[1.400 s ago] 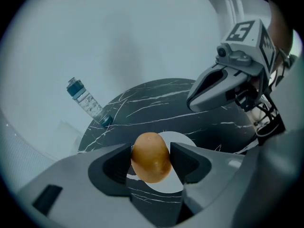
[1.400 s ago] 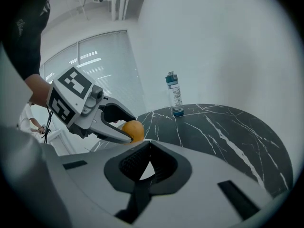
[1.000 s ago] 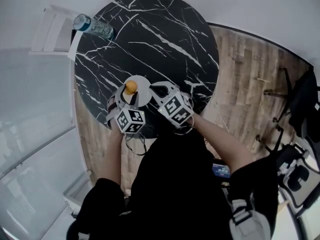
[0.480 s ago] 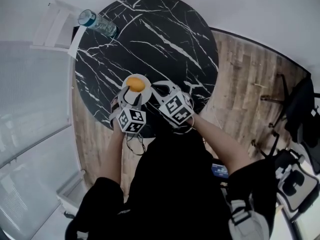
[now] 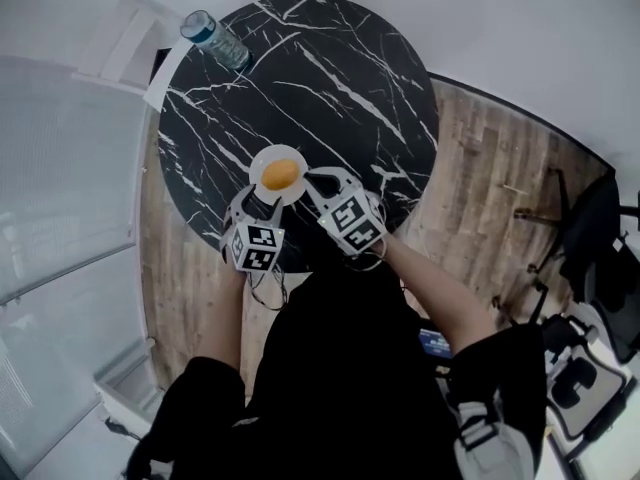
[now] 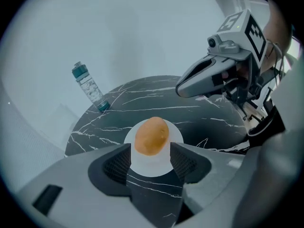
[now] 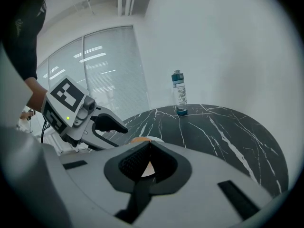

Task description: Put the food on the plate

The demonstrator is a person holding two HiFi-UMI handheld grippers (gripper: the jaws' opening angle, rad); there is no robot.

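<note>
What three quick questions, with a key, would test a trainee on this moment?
1. True or false: the food lies on the white plate.
2. The jaws of the left gripper are: A) clamped on the food; B) apart, gripping nothing; C) shut together.
3. What stands near the far edge of the table?
Key: 1 true; 2 B; 3 a water bottle.
</note>
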